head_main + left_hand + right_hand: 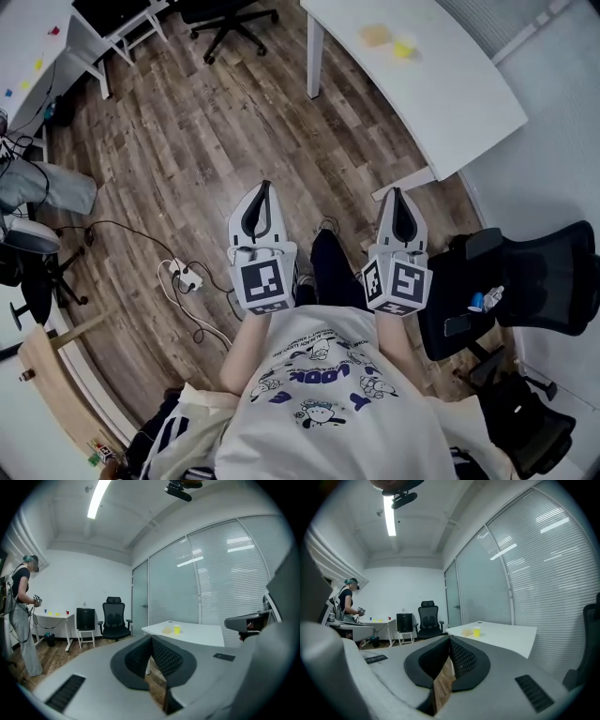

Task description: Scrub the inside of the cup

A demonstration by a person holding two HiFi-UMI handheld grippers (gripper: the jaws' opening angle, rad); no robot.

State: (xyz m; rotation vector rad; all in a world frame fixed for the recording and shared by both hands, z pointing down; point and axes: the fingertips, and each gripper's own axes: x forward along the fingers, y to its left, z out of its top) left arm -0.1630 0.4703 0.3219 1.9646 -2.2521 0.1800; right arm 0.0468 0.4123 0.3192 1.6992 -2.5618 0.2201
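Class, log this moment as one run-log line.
stage: not started; left hand-held gripper: shut, empty; right hand-held gripper: shut, empty; yellow cup: on white table, untouched

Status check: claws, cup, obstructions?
Left claw shut, empty. Right claw shut, empty. Yellow cup on white table ahead, untouched. No obstruction seen.

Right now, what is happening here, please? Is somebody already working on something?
A person stands on the wooden plank floor with a grey handheld gripper in each hand. The left gripper and the right gripper both have their fingers closed on nothing and point ahead. In front stands a white table with a small yellow cup and a pale yellow flat item beside it. Neither is touched, so the scrubbing has not begun.
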